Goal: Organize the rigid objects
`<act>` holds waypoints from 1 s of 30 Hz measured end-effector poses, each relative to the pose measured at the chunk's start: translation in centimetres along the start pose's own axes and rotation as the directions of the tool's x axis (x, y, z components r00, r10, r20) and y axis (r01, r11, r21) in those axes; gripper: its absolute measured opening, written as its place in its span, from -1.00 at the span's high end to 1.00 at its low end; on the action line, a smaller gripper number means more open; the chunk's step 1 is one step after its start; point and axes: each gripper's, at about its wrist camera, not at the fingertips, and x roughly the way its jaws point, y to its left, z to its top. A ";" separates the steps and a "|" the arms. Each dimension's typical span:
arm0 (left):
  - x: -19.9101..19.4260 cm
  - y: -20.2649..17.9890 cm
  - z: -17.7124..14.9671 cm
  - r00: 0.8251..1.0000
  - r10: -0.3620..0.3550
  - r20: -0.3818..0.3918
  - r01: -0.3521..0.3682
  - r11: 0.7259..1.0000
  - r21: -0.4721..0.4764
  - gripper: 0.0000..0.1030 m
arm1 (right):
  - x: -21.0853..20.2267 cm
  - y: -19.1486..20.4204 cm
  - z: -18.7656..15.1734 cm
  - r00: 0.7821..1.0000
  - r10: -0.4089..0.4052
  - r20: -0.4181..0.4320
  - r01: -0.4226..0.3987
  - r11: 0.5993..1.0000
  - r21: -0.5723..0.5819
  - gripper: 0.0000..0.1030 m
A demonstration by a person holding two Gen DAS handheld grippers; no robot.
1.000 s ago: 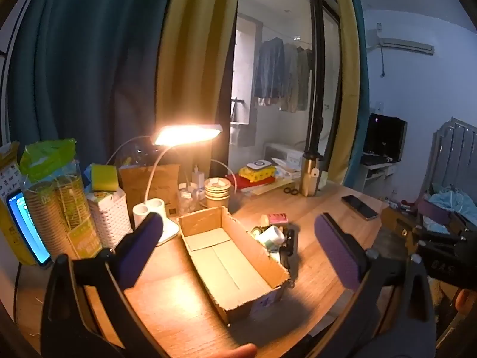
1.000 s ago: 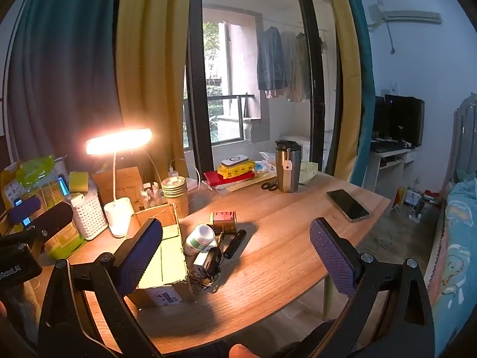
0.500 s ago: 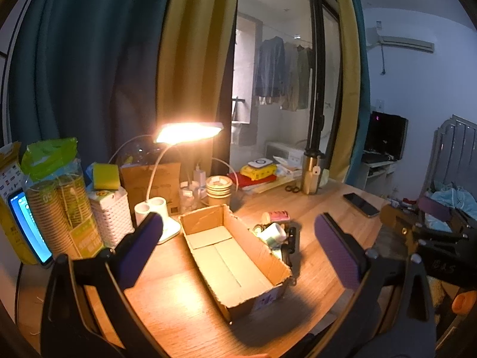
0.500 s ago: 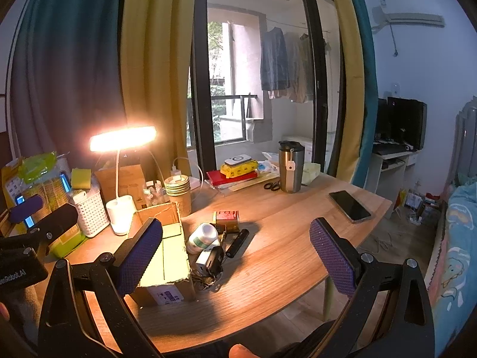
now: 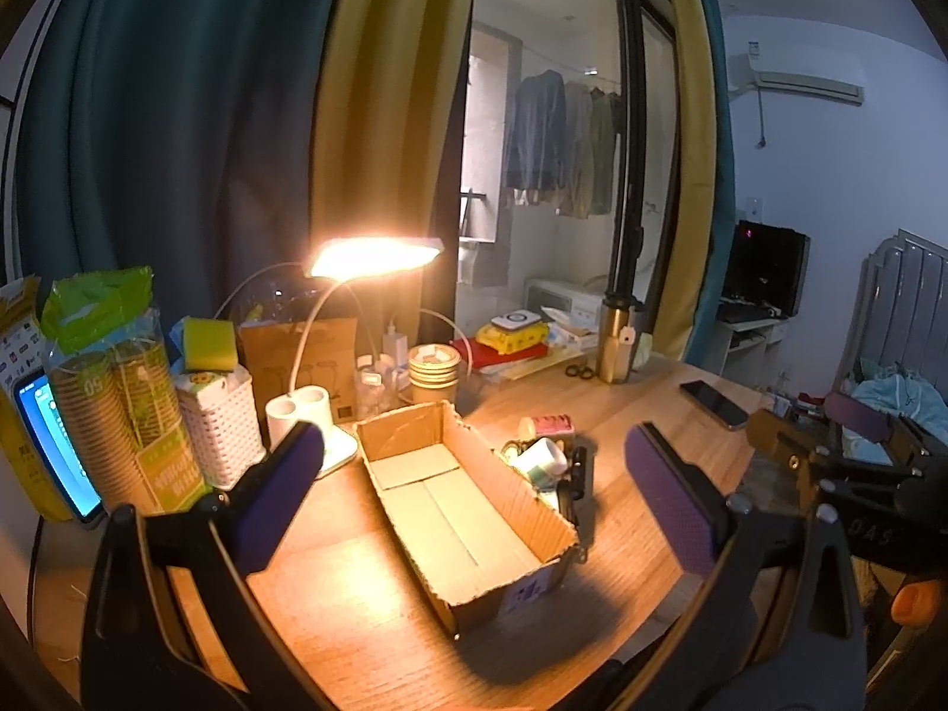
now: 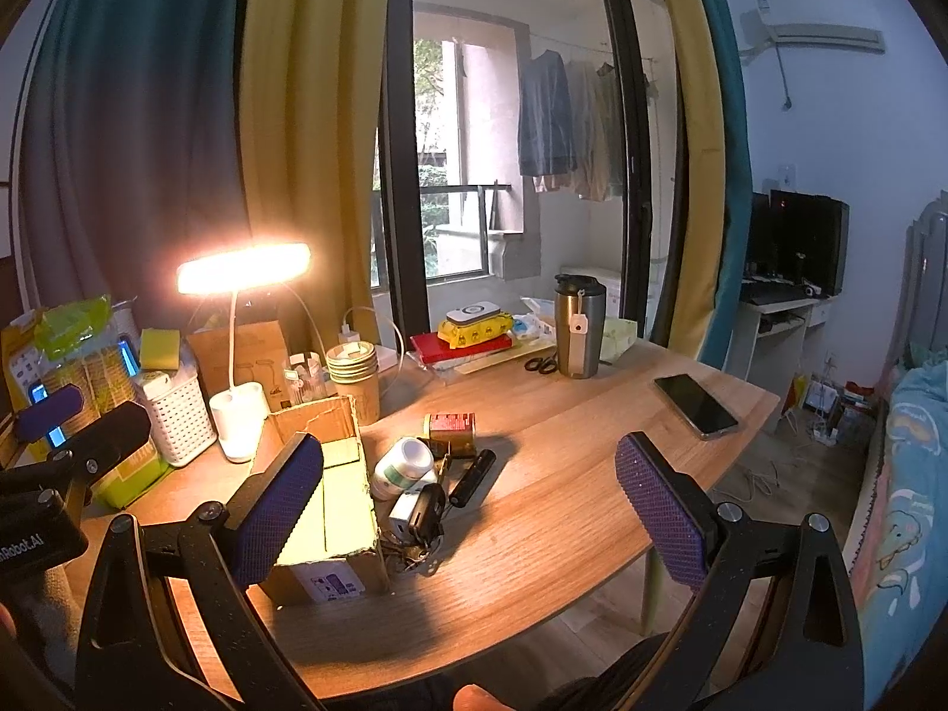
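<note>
An open empty cardboard box point(image 5: 462, 509) lies on the wooden desk point(image 5: 367, 610); it also shows in the right wrist view point(image 6: 332, 486). Just right of it is a small heap: a white bottle point(image 6: 404, 467), a red-and-gold tin point(image 6: 451, 431), a black cylinder point(image 6: 472, 477), a small black-and-white device point(image 6: 419, 511) and keys point(image 6: 409, 554). The heap shows in the left wrist view too, with the bottle point(image 5: 542, 459) and tin point(image 5: 551, 425). My left gripper point(image 5: 474, 497) is open and empty, above the box's near end. My right gripper point(image 6: 468, 503) is open and empty, short of the heap.
A lit desk lamp point(image 6: 240, 415), a white basket point(image 6: 175, 415), paper cups point(image 6: 354, 376), a steel tumbler point(image 6: 579, 326), scissors point(image 6: 540, 364), books with a yellow pack point(image 6: 468, 335) and a phone point(image 6: 696, 406) stand around. Cup packs point(image 5: 112, 391) crowd the left edge.
Both grippers have shifted only slightly; the views rose a little. Nothing was taken hold of or moved on the desk.
</note>
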 end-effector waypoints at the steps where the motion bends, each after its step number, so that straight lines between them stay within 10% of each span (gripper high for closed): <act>1: 0.0 0.0 0.0 1.000 0.000 -0.001 0.000 1.000 -0.001 -0.98 | 0.0 0.0 0.0 1.000 0.000 0.000 0.000 1.000 0.000 -0.96; 30: -0.1 0.3 0.1 1.000 0.003 -0.008 -0.003 1.000 -0.014 -0.98 | 0.0 0.1 0.0 1.000 -0.001 -0.001 0.001 1.000 -0.001 -0.96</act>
